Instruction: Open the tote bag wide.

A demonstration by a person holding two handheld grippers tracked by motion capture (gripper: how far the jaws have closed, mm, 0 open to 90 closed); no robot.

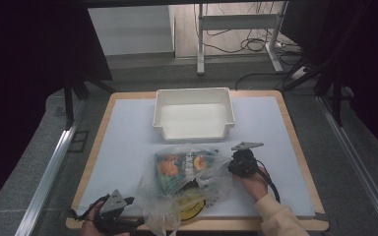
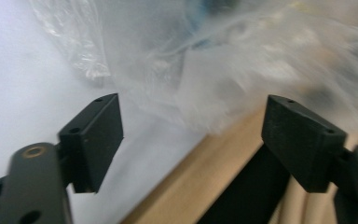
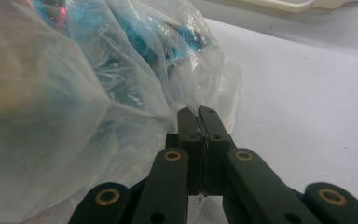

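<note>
White matting covers the counter (image 1: 128, 147), where one clear plastic bag (image 1: 187, 182) of colourful packets lies just before one white bin (image 1: 193, 115). Thin, limp and likely slippery, it is best pinched at a gathered edge. Right tool (image 3: 200, 112) is clamped on its film; left tool (image 2: 191, 135) gapes apart beside it.

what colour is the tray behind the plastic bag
White, seen best in the high view: the tray stands open beyond the plastic bag.
</note>
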